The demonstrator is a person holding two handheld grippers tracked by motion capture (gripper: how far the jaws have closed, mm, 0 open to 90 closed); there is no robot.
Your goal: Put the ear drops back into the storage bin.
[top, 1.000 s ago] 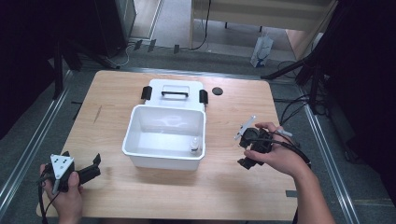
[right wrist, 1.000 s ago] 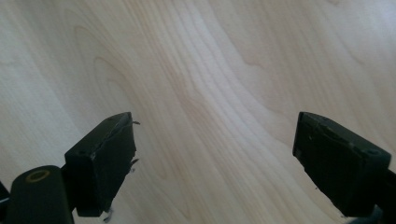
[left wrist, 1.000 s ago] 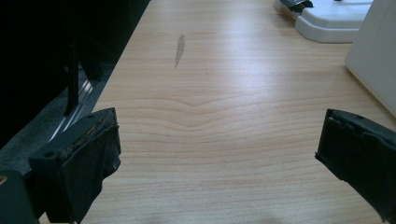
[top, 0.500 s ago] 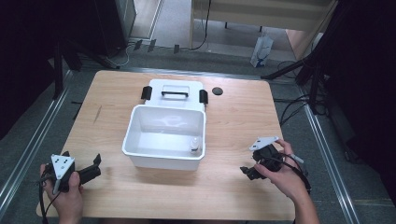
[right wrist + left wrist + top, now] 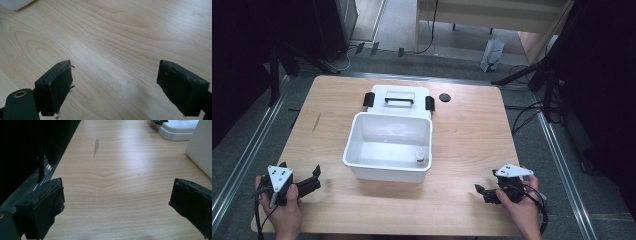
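Two padded black grippers, left (image 5: 314, 181) and right (image 5: 480, 192), both spread wide and empty, near the front edge of smooth wooden table (image 5: 467, 135). Between them, farther in: rectangular white plastic box (image 5: 388, 165), well apart from both.

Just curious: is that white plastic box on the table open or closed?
Open: the white plastic box shows its inside, and its lid lies behind it.
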